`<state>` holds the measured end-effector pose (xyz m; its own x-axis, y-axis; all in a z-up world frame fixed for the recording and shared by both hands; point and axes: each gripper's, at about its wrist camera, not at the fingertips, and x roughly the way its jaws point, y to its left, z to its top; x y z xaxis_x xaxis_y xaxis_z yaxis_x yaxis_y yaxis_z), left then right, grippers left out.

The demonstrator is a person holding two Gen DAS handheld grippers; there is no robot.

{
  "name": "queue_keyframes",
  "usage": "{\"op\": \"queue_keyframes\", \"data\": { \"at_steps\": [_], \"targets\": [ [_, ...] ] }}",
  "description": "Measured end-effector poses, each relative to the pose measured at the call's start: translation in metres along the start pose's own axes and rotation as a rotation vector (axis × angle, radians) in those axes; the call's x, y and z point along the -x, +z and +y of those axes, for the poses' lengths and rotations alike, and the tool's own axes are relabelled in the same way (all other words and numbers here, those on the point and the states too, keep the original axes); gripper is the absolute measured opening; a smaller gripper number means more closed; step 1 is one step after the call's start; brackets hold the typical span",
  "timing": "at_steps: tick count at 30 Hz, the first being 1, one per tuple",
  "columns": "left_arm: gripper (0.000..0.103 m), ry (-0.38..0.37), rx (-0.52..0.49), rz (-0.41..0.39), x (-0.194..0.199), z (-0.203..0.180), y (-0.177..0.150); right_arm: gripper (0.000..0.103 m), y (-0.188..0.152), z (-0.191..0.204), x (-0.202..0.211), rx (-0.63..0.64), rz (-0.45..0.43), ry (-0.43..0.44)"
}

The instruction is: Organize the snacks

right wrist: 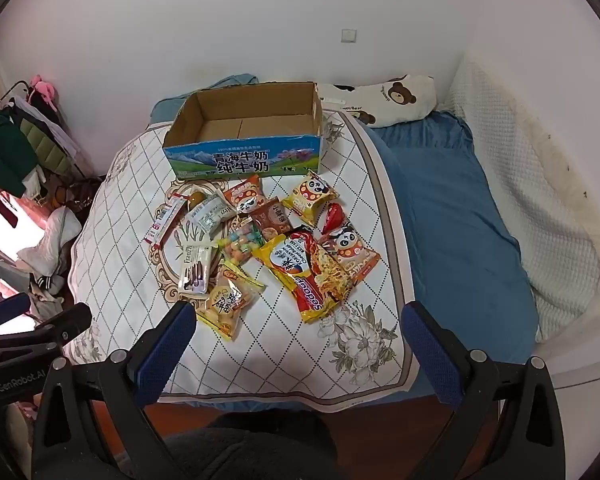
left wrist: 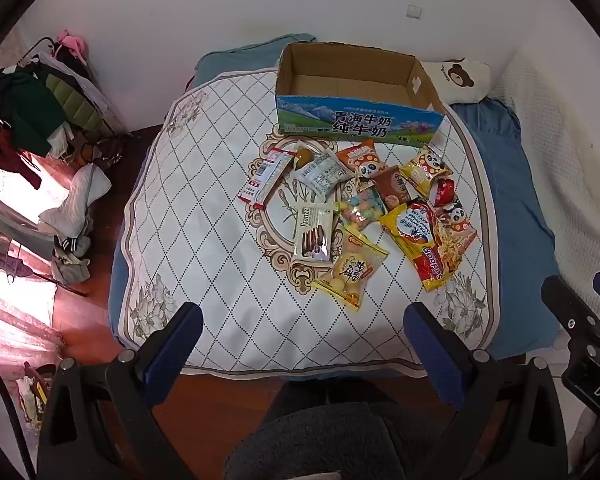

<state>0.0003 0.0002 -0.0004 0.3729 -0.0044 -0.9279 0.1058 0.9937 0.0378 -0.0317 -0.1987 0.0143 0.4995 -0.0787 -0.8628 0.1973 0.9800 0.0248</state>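
- Right now I'm holding both tools high over the near edge of the bed, and the left gripper (left wrist: 302, 344) is showing its blue-padded jaws spread as wide as they go, with nothing between them.
- Same on the other side: the right gripper (right wrist: 300, 340) is hanging with its jaws splayed apart and empty, pointing steeply down at the quilted white bed cover with the diamond stitching (left wrist: 204, 216).
- I'm seeing the scattered pile of bright snack packets (left wrist: 364, 216) lying ahead of both sets of jaws, in the middle of the cover, none of it touched yet.
- Beyond the pile, the open cardboard milk carton with the blue printed front (right wrist: 244, 140) is sitting empty, its long side facing me.
- Nearest my jaws is the clear yellow-edged bag of pale round snacks (right wrist: 230, 300); in the right wrist view it is lying just beyond the left-hand finger, long axis running away from me towards the box.
- To my eye the right tool is the closer one, so I'm judging a short reach forward and slightly left, pads closing across the bag's narrow width.
- The long red-and-yellow noodle packet (right wrist: 304, 276) is lying slantwise beside it, so I'd mind that overlap.
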Motion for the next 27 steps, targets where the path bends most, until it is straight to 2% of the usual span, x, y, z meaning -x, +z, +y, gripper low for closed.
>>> {"op": "queue_keyframes", "data": {
  "at_steps": [27],
  "targets": [
    [0.103,-0.006,0.016,-0.015,0.004,0.002,0.009,0.103,0.005,0.007,-0.004,0.016,-0.001,0.011]
  ]
}}
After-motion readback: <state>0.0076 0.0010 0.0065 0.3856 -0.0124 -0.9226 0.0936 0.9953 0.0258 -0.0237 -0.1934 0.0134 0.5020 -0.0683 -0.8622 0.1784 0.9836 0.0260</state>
